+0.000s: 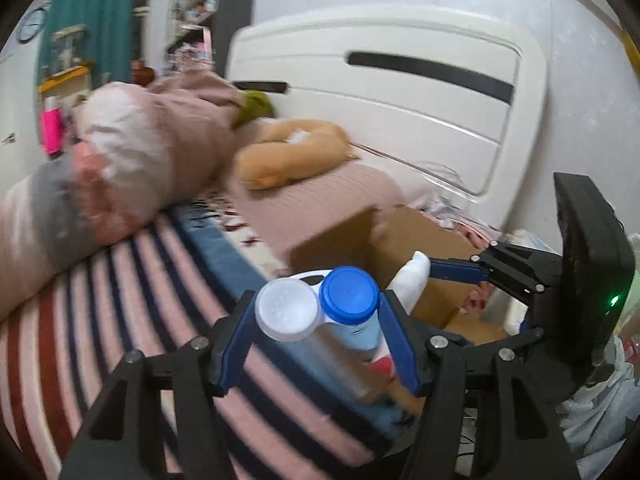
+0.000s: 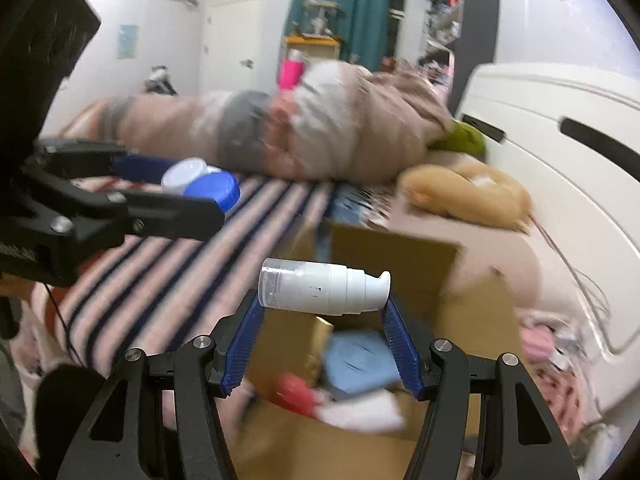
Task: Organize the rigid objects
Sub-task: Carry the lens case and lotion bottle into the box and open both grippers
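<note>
My left gripper (image 1: 318, 312) is shut on a pair of joined bottles (image 1: 316, 306), one with a clear cap and one with a blue cap, held over the striped bed edge. It shows in the right wrist view (image 2: 196, 186) at left. My right gripper (image 2: 322, 306) is shut on a white pump bottle (image 2: 324, 288), held sideways above an open cardboard box (image 2: 440, 264). In the left wrist view the right gripper (image 1: 420, 276) holds the white bottle (image 1: 412, 280) over the box (image 1: 424, 248).
The box holds a blue item (image 2: 360, 360), a red item (image 2: 296, 392) and white things. A striped blanket (image 1: 120, 320), rolled bedding (image 1: 132, 152), a tan plush (image 1: 288, 156) and a white headboard (image 1: 400, 92) lie beyond.
</note>
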The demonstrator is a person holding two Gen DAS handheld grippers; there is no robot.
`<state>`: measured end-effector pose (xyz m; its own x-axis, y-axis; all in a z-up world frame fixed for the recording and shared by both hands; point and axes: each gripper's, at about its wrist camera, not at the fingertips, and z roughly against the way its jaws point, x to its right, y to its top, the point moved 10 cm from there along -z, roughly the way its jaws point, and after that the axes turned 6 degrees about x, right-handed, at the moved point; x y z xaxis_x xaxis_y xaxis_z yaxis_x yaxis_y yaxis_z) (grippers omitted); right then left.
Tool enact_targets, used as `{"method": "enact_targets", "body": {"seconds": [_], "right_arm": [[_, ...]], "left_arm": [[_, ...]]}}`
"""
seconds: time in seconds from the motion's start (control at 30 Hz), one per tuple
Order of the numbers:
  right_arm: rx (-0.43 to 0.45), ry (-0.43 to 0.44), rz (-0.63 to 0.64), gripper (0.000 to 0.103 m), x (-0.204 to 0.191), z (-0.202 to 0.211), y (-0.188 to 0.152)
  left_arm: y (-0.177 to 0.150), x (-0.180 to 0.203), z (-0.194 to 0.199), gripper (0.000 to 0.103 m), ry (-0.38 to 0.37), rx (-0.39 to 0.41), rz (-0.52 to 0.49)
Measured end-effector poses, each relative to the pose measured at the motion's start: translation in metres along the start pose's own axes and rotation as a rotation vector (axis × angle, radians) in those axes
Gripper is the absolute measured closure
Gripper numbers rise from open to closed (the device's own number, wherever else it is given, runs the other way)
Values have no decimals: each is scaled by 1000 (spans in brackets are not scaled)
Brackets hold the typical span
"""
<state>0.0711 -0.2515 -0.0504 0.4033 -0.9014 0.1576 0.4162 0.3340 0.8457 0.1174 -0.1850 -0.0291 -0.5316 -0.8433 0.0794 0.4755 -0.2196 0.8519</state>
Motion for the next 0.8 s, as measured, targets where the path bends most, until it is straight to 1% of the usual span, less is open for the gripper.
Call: {"method": "enact_targets", "body": {"seconds": [0.07,0.13,0.23,0.33,0.37,0.4,0.43,0.47,0.57,0.6,0.63,0.67,0.7,0.77,0.8], "right_arm": [[-34,-19,-11,46,22,-3,-16],[-57,-13,-14,46,34,-7,-26],[-87,10,-11,46,44,-14,-39],[-97,14,1,45,48,-18,-44],[-99,17,5,44,48,-19,-45],[-100,18,6,39,48,-19,-48],[-102,19,8,37,48,-21,-48],[-103,20,10,33,47,-21,-48],[-99,17,25,33,43,-20,-47],[-99,20,27,32,41,-19,-45],[-98,23,27,31,40,-17,-44],[-92,29,25,27,38,-16,-41],[-82,37,21,24,36,-14,-38],[-53,62,7,20,32,-9,-30],[-28,88,-9,20,28,-5,-24]], "left_arm": [[0,17,-25,45,-29,-36,-10],[-3,28,-47,45,-39,-77,-26],[-10,36,-72,45,-27,-124,-57],[-18,39,-84,45,-25,-151,-71],[-20,38,-87,44,-20,-161,-75],[-22,35,-89,43,-12,-166,-79],[-23,33,-90,40,1,-167,-82],[-22,31,-90,36,3,-163,-80],[-18,28,-81,28,-4,-133,-60],[-16,26,-76,25,3,-120,-55],[-13,24,-68,19,17,-100,-51],[-10,20,-59,16,34,-74,-45],[-8,17,-50,16,43,-54,-38],[-4,11,-32,14,63,-21,-19],[-3,7,-22,13,80,-2,-7]]}}
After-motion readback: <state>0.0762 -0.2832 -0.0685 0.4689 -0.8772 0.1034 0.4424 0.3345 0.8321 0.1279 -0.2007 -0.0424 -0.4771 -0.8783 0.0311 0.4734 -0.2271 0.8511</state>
